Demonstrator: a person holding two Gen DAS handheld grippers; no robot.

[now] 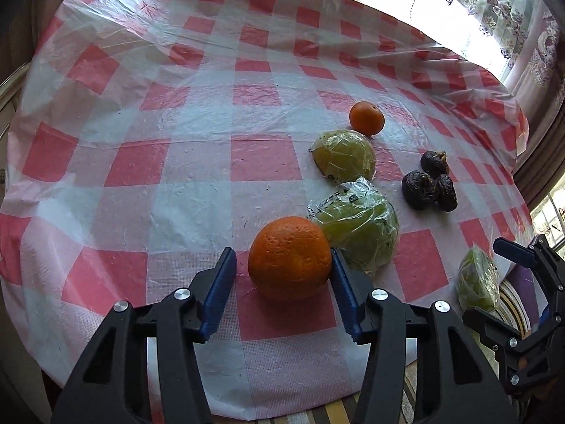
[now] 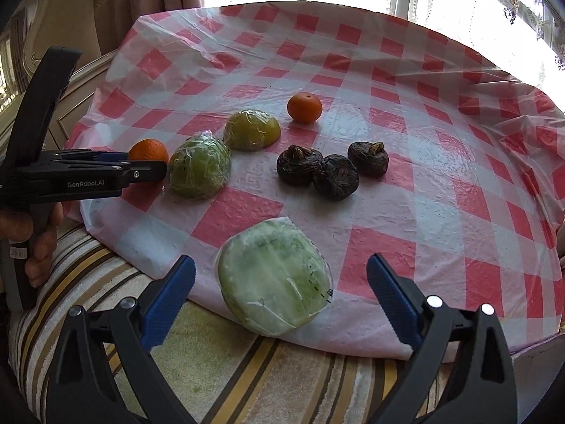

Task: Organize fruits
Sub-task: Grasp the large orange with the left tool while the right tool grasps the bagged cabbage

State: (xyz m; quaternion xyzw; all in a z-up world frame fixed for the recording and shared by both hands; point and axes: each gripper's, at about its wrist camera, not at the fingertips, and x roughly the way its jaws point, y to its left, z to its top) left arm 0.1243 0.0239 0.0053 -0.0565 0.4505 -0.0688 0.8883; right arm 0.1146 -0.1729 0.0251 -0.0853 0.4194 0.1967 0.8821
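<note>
Left gripper (image 1: 282, 261): jaws straddle the large orange (image 1: 289, 257) at the table's near edge, right pad touching, left pad short. Centre before clamping.
Right gripper (image 2: 280, 272): jaws wide, around the wrapped green fruit half (image 2: 275, 277), untouched.

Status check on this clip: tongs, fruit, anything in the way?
Left tongs bracket the large orange, left pad not touching. Right tongs open around wrapped green half at cloth edge. Nothing blocking.

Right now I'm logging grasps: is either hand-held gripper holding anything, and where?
Neither grips yet. Left hand-held gripper brackets the large orange, only one pad touching; right hand-held gripper stands open.
</note>
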